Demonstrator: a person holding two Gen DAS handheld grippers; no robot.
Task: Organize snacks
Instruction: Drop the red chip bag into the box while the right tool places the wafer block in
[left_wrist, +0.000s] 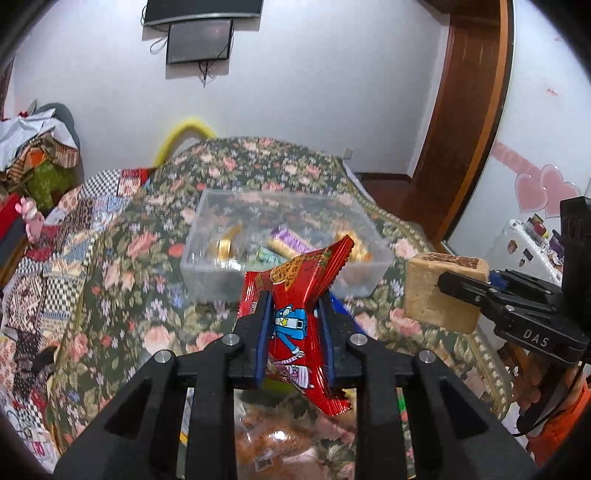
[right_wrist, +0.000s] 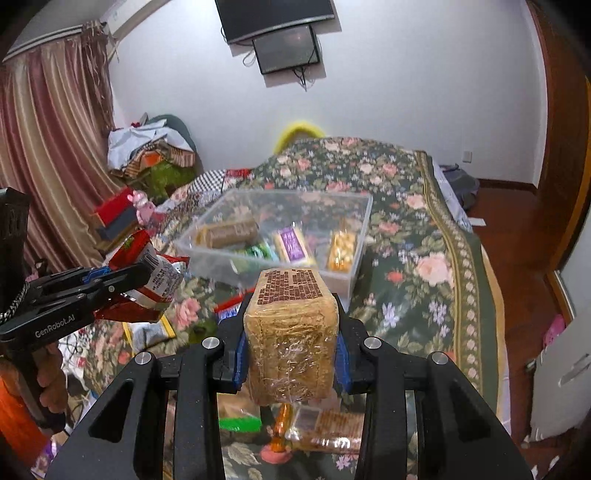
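Beyond both claws, clear bin (left_wrist: 280, 254)

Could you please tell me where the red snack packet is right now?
The red snack packet is pinched in the left claw, held above the floral cloth just before the clear box.

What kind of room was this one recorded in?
Most likely a home bedroom: a bed under a floral bedspread, long striped curtains, and a wall-mounted screen. Piled clothes sit beside the bed, and a clear plastic bin of snacks rests on it.
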